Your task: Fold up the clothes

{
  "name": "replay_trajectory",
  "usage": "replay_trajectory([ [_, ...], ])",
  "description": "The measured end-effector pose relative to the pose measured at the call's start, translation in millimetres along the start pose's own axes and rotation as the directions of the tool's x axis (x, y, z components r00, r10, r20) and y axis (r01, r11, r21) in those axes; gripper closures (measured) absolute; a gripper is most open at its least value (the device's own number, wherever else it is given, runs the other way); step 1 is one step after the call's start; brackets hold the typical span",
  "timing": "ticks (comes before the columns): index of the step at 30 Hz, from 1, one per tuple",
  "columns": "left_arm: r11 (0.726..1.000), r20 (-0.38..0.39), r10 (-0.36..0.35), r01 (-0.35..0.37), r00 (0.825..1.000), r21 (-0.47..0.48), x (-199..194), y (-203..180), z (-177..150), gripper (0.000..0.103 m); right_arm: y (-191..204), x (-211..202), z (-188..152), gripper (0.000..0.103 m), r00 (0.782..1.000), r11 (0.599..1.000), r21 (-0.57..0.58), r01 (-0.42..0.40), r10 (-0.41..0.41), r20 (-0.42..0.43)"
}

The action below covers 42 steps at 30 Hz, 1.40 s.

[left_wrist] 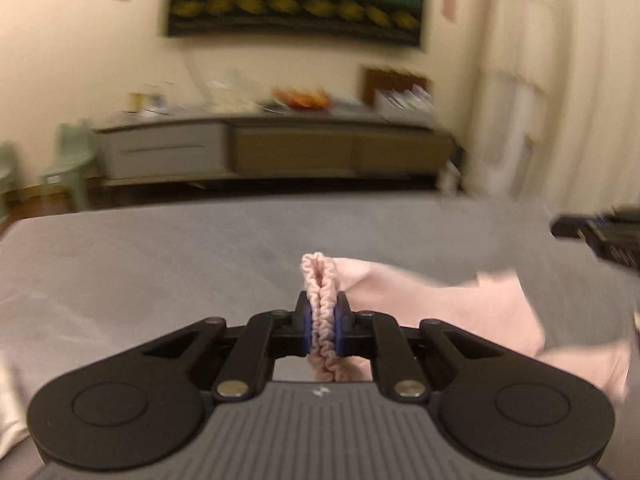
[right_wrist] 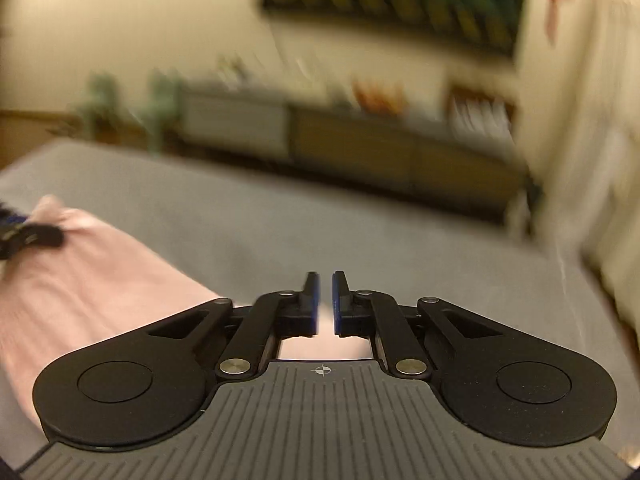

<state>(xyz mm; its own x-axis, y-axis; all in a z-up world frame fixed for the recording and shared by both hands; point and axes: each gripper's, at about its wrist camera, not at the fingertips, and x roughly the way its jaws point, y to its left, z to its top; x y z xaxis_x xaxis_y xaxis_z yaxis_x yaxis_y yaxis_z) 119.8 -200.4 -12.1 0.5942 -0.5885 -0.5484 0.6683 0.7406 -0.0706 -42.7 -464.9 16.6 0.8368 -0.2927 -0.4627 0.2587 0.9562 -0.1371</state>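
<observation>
The left gripper (left_wrist: 323, 322) has its fingers clamped on the gathered elastic waistband (left_wrist: 320, 280) of a pink garment (left_wrist: 460, 304), which trails off to the right over a grey bed (left_wrist: 160, 264). Part of the cloth is lifted at the waistband; the rest lies on the bed, rumpled rather than flat. The right gripper (right_wrist: 325, 304) hovers over the near edge of the same garment (right_wrist: 88, 272) with its fingers a narrow gap apart and nothing between them. Both views are blurred, so how many layers the cloth already has I cannot tell.

By my reading, the step in hand is carrying or stretching the waistband end. This would fit either spreading the garment out or bringing one end over for a fold. Either way the free gripper needs a hold on another edge, so the cloth goes taut without dragging
</observation>
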Motion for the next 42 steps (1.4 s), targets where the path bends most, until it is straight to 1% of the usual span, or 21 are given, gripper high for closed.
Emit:
replay_trajectory([
  [1,0.998,-0.023,0.057,-0.058,0.998,-0.023,-1,12,-4,0.092,11,-7,3,0.09,0.996,0.997,-0.018,-0.076,0.077,0.054],
  [2,0.992,-0.053,0.117,-0.12,0.992,-0.039,-1,23,-9,0.092,18,-5,0,0.054,0.984,0.985,-0.02,-0.169,0.17,0.057],
  [3,0.982,-0.1,0.181,-0.186,0.978,-0.042,4,34,-17,0.092,21,5,-3,0.014,0.98,0.98,0.001,-0.197,0.197,0.006],
  [4,0.973,-0.146,0.214,-0.224,0.966,-0.057,10,44,-25,0.092,21,15,-7,0.01,0.977,0.977,0.032,-0.209,0.21,-0.041],
  [6,0.971,-0.182,0.21,-0.227,0.961,-0.077,14,56,-34,0.092,-3,33,-15,0.016,0.984,0.98,0.16,-0.118,0.137,-0.114],
  [8,0.977,-0.168,0.189,-0.203,0.967,-0.07,10,56,-37,0.092,-38,52,-27,0.015,0.972,0.941,0.336,-0.043,0.117,-0.205],
  [10,0.984,-0.135,0.158,-0.167,0.978,-0.056,4,51,-36,0.092,-62,70,-45,0.015,0.95,0.878,0.478,-0.039,0.182,-0.256],
  [11,0.99,-0.106,0.118,-0.125,0.987,-0.063,-1,47,-33,0.092,-64,77,-50,0.015,0.939,0.859,0.51,-0.045,0.211,-0.272],
  [13,0.996,-0.021,0.004,-0.006,1.0,-0.088,-13,35,-23,0.092,-59,87,-52,0.015,0.933,0.843,0.535,-0.063,0.24,-0.267],
  [15,0.99,0.071,-0.094,0.1,0.993,-0.094,-30,20,-13,0.092,-51,94,-48,0.013,0.925,0.821,0.559,-0.113,0.293,-0.243],
  [17,0.987,0.122,-0.107,0.12,0.987,-0.105,-46,20,-7,0.092,-45,99,-47,0.01,0.917,0.795,0.59,-0.141,0.329,-0.225],
  [20,0.982,0.198,-0.124,0.149,0.972,-0.118,-72,20,2,0.092,-35,100,-45,0.01,0.908,0.81,0.567,-0.148,0.338,-0.246],
  [23,0.978,0.263,-0.13,0.168,0.956,-0.127,-94,22,10,0.092,-35,94,-40,0.009,0.912,0.828,0.544,-0.136,0.319,-0.257],
  [25,0.986,0.239,-0.083,0.115,0.968,-0.123,-94,35,4,0.092,-39,95,-33,0.007,0.912,0.823,0.55,-0.144,0.325,-0.249],
  [27,0.982,0.19,-0.094,0.122,0.977,-0.142,-86,43,-1,0.092,-34,99,-30,0.005,0.906,0.823,0.546,-0.157,0.34,-0.252],
  [29,0.975,0.141,-0.129,0.151,0.982,-0.162,-83,39,0,0.092,-30,104,-30,0.005,0.9,0.824,0.545,-0.155,0.345,-0.265],
  [31,0.962,0.14,-0.197,0.219,0.97,-0.161,-83,28,9,0.092,-31,103,-29,0.005,0.903,0.815,0.565,-0.128,0.332,-0.274],
  [32,0.955,0.15,-0.235,0.257,0.96,-0.149,-84,17,15,0.092,-35,99,-29,0.005,0.908,0.795,0.595,-0.119,0.329,-0.258],
  [35,0.934,0.169,-0.317,0.338,0.933,-0.112,-80,-24,43,0.092,-61,83,-31,0.005,0.927,0.681,0.724,-0.113,0.335,-0.17],
  [38,0.908,0.189,-0.396,0.414,0.898,-0.066,-77,-83,90,0.092,-95,62,-41,0.005,0.946,0.538,0.836,-0.109,0.313,-0.078],
  [42,0.869,0.209,-0.483,0.495,0.85,-0.001,-77,-162,151,0.092,-150,29,-58,0.004,0.976,0.327,0.94,-0.096,0.218,0.024],
])
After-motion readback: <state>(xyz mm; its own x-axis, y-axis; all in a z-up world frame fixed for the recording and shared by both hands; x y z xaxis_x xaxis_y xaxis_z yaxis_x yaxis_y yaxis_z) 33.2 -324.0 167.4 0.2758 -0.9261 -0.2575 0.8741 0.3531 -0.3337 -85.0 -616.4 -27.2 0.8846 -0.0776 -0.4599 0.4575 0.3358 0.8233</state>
